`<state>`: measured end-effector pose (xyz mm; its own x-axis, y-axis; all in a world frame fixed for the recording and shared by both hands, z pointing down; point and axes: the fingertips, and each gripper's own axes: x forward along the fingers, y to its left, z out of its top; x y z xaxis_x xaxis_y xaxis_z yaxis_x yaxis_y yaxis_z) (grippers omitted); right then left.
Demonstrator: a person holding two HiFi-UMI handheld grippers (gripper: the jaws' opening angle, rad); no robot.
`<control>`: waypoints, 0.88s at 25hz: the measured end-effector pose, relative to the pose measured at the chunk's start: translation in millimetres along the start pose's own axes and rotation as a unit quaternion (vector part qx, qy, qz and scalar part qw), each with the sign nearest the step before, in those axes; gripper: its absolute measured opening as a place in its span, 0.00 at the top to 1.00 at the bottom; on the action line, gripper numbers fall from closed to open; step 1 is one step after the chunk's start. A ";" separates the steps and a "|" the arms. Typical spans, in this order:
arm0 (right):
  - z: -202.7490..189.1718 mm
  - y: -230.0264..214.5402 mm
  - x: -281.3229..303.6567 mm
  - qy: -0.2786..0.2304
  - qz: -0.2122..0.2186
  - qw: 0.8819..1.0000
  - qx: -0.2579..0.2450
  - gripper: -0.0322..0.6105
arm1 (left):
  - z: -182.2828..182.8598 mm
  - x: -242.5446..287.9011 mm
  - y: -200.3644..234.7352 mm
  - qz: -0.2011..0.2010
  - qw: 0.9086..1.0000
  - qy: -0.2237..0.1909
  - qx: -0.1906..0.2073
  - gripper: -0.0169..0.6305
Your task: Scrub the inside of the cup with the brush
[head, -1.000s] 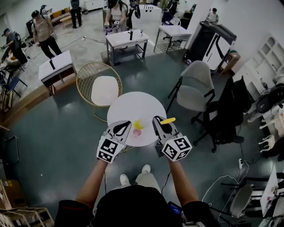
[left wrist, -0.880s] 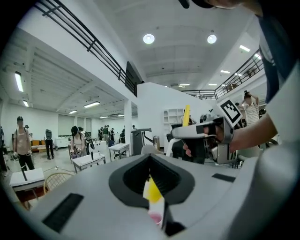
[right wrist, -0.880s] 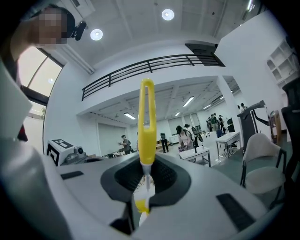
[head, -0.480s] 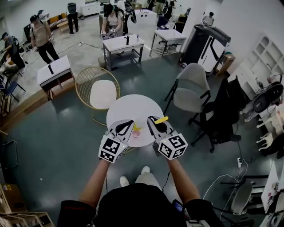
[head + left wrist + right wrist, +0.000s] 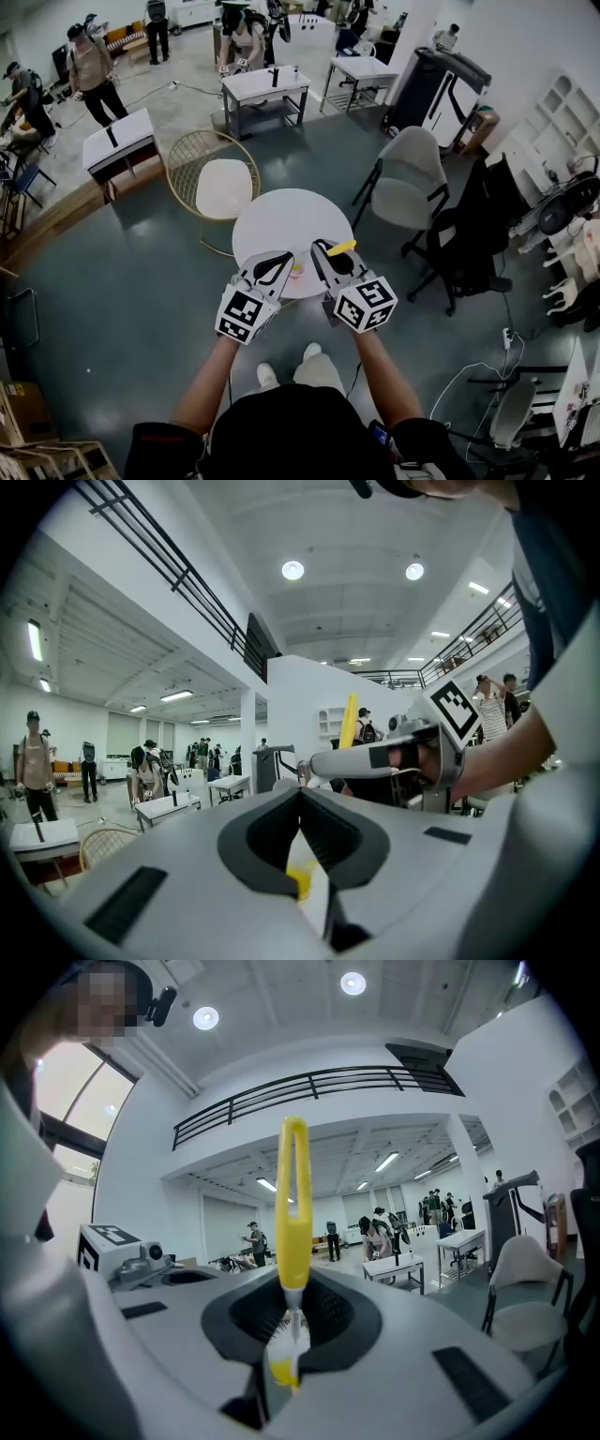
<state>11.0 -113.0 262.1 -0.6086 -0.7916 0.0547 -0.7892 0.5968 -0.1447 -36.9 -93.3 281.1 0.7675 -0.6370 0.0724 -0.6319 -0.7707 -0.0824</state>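
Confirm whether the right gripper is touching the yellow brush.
Touching. The right gripper view shows the right gripper with jaws shut on the brush, pads clamping its bristled stem below the yellow handle.

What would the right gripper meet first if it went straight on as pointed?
Apparently nothing near: past its own brush the way looks free; the left gripper lies to the side.

Bright, even light from round ceiling lamps [image 5: 292, 570] high above the white bench [image 5: 272, 225]; fisheye edges bend, corners darken.
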 end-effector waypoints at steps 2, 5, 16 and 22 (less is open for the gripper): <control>-0.8 5.3 0.4 0.000 0.002 1.000 0.000 0.88 | -1.7 -3.8 0.6 0.003 1.000 0.005 0.002 0.95; 2.1 8.6 -1.5 -0.003 0.001 1.000 -0.002 0.88 | -0.8 -7.1 4.0 0.011 1.000 0.007 -0.004 0.95; 9.3 0.3 -38.8 -0.012 -0.013 1.000 0.002 0.88 | 16.0 -1.3 -18.6 0.000 1.000 -0.003 -0.010 0.95; 11.2 -4.8 -70.9 -0.016 -0.012 1.000 0.009 0.88 | 21.9 1.9 -46.9 0.002 1.000 -0.001 -0.009 0.95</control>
<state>58.9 -61.2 247.8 -0.5859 -0.8100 0.0263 -0.8021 0.5749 -0.1613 -3.4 -58.0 263.3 0.7657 -0.6394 0.0698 -0.6362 -0.7689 -0.0640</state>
